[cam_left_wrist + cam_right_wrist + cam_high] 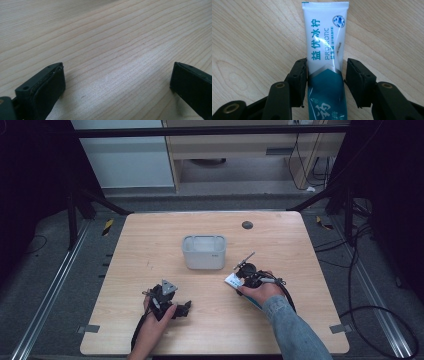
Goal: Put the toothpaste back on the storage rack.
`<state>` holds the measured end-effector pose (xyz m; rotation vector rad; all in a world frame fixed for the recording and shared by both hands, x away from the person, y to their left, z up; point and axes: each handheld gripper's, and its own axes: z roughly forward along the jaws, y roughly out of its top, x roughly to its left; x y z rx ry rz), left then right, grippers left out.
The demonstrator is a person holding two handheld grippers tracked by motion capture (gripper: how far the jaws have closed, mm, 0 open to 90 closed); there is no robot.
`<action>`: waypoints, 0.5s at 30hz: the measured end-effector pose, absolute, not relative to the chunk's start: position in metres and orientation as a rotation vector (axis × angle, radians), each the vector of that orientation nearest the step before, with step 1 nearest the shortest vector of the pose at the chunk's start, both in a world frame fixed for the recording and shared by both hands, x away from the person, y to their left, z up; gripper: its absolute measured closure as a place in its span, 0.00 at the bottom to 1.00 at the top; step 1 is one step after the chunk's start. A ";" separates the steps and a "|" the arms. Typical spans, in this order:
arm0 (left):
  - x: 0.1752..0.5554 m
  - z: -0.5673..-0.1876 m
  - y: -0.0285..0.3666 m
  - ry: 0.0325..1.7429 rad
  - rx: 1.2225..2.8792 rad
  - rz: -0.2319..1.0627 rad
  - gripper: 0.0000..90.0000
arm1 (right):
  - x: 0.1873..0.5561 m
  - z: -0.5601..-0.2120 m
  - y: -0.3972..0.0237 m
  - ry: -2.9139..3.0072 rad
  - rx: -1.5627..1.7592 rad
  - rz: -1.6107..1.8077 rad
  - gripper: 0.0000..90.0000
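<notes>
While my forearms enter from six o'clock in the high view, my left tool (167, 299) rests on the table (280, 320) and my right tool (248, 275) leans over the toothpaste tube (233, 280), at four o'clock of the grey bin (203, 252).

Left gripper view: my left tool (117, 82) stands released over bare wood.

Right gripper view: my right tool (325, 80) straddles the white-and-teal tube (325, 50); one pad touches it, the other stands apart, not clenched. It lies flat, crimped end toward twelve o'clock.

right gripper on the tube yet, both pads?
Apart on one side. Right gripper view: the tube lies between the right gripper pads; one pad meets its edge, the other shows a gap.
</notes>
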<state>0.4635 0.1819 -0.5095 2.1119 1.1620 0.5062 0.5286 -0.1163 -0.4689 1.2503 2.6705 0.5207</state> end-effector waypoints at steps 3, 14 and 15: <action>0.463 -0.510 0.182 1.162 2.112 0.506 0.00 | 0.529 -0.470 -0.116 2.674 1.246 0.517 0.59; 0.463 -0.510 0.182 1.162 2.112 0.506 0.00 | 0.529 -0.472 -0.116 2.670 1.236 0.525 0.63; 0.463 -0.510 0.182 1.162 2.112 0.506 0.00 | 0.529 -0.472 -0.116 2.670 1.235 0.523 0.64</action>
